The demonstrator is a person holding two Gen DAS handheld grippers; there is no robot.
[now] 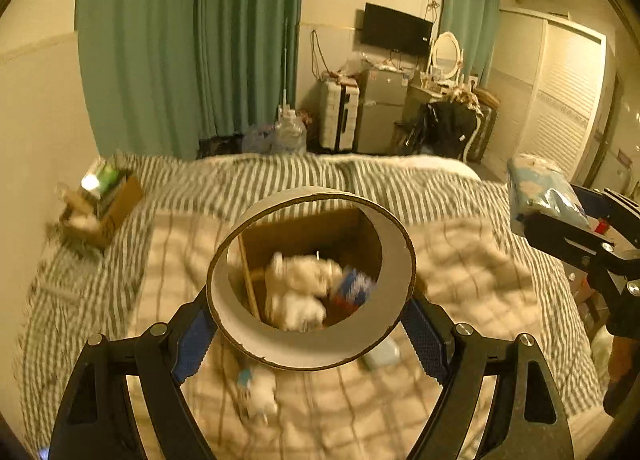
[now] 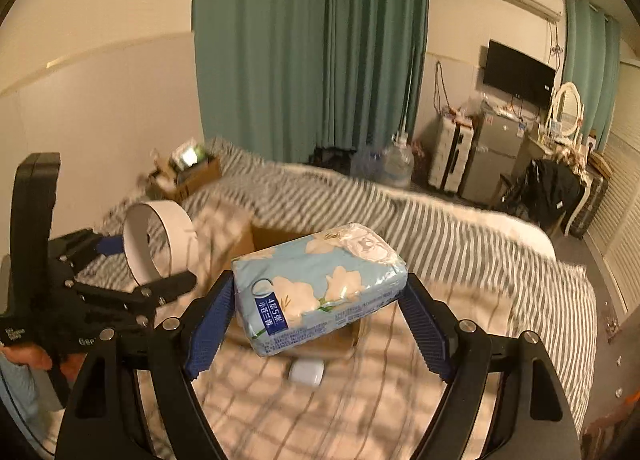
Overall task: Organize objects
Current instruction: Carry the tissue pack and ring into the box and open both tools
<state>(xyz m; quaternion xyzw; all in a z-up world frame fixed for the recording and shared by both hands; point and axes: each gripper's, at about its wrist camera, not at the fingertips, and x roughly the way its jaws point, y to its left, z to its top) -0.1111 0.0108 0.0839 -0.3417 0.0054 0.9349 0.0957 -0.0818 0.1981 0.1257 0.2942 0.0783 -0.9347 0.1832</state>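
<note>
My left gripper (image 1: 310,330) is shut on a wide white tape roll (image 1: 394,260), held above the bed; it also shows in the right wrist view (image 2: 176,232). Through the ring I see an open cardboard box (image 1: 304,236) holding white soft items and a blue packet. My right gripper (image 2: 316,314) is shut on a light blue flowered tissue pack (image 2: 320,280), held over the same box (image 2: 272,238). The pack shows at the right in the left wrist view (image 1: 540,192).
A small white case (image 2: 306,372) lies on the checked blanket in front of the box. A white soft toy (image 1: 260,392) lies nearer me. Another cardboard box (image 1: 104,208) with items stands at the bed's far left corner. Suitcase, fridge and dresser stand beyond the bed.
</note>
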